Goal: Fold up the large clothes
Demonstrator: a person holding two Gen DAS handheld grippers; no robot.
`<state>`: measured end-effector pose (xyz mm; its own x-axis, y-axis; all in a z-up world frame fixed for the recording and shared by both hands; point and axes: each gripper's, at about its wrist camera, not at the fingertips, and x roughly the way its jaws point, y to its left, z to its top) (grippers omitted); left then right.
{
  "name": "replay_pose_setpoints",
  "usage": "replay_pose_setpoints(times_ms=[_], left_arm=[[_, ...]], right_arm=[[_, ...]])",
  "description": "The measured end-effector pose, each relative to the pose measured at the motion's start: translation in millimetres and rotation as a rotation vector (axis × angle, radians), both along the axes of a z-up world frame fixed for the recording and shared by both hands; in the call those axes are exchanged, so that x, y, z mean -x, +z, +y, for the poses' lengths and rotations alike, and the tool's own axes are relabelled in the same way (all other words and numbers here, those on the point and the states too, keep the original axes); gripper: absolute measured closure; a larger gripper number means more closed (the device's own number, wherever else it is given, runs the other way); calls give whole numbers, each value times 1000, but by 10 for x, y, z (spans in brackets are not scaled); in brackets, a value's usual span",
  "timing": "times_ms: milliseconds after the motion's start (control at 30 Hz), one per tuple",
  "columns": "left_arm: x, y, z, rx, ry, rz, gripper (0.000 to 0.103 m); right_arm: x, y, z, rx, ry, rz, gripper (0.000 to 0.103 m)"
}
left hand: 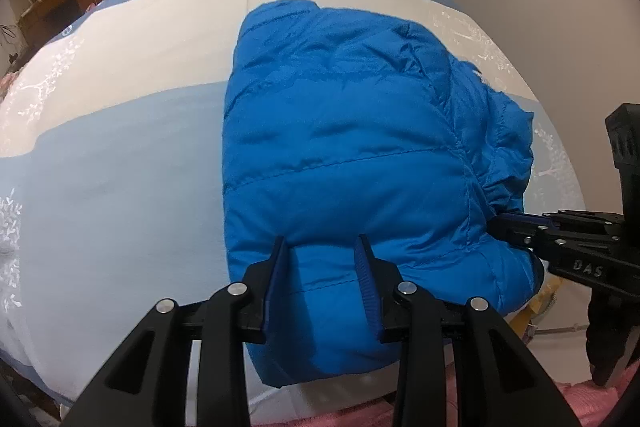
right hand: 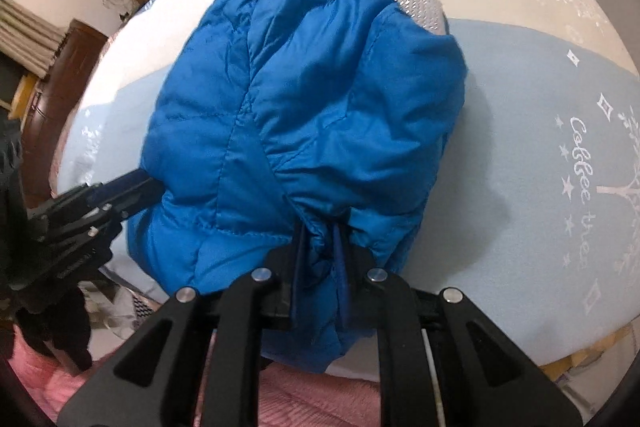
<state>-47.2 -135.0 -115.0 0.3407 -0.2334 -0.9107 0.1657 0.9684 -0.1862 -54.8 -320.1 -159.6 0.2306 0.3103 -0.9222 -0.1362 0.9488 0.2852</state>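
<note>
The blue puffer jacket (left hand: 352, 147) lies bundled into a thick, roughly squared packet on the bed (left hand: 120, 155), close to the near edge, with its front lip hanging slightly past that edge toward the pink fabric (right hand: 312, 399) below. The fold looks nearly finished, so the step in hand seems to be setting the packet down and letting go. To do it well, I would lower the near edge flat onto the bed first, keep both sides level so the puffy layers do not spring apart, and release only once the weight rests on the cover rather than over the edge. The left gripper (left hand: 324, 247) points steeply down at the near edge of the packet, its jaws partly apart and pinching a padded fold between the blue pads. The right gripper (right hand: 322, 227) comes in just as steeply at the packet's right near corner, where the fabric gathers into a bunch; its jaws stand narrow with that gathered cloth between them, pressed on it as far as I can tell. The two tools sit near each other along the same edge, not touching. A silvery lining patch (right hand: 416, 7) shows at the far side of the bundle.
</note>
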Motion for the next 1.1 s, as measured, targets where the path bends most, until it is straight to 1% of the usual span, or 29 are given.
replay_pose_setpoints(times_ms=[67,133,167,200,267,300,367,433,467,500,567,633,700,767,800,867,1000,1100], left_arm=[[7,59,17,2,11,0,68],[14,133,26,-14,13,-14,68],[22,174,32,-23,12,-26,68],[21,201,32,-28,11,-32,67],[12,284,37,-37,12,-44,64],[8,313,38,-40,15,-47,64],[2,342,60,-43,21,-51,61],[-13,374,86,-44,27,-58,57],[-25,389,103,-42,29,-60,55],[-38,391,114,-41,30,-62,54],[-70,397,142,-45,32,-69,48],[-101,399,165,-54,40,-72,47],[-124,405,181,-58,42,-76,45],[-147,416,195,-57,38,-84,40],[-159,413,199,-58,37,-85,39],[-197,385,216,-55,39,-78,37],[-274,314,267,-22,49,-52,36],[-353,233,335,32,48,-18,32]], right_arm=[[8,123,-41,-12,-2,-21,86],[11,245,-78,-27,-10,-36,80],[14,288,-103,-27,-14,-45,73],[13,345,-133,-24,-17,-60,69],[0,424,-189,-12,-28,-80,66],[-11,465,-210,-16,-35,-86,59],[-42,500,-270,-43,-47,-81,49],[-90,506,-324,-62,-64,-76,46],[-107,504,-347,-64,-67,-73,42],[-130,493,-359,-63,-72,-69,40],[-162,457,-369,-59,-73,-60,39],[-172,437,-381,-75,-72,-48,38],[-182,431,-384,-97,-71,-42,35],[-208,421,-365,-113,-66,-36,32],[-223,413,-355,-116,-65,-33,29],[-257,385,-350,-121,-66,-26,26],[-333,290,-382,-144,-86,7,23],[-377,219,-406,-158,-95,28,21]])
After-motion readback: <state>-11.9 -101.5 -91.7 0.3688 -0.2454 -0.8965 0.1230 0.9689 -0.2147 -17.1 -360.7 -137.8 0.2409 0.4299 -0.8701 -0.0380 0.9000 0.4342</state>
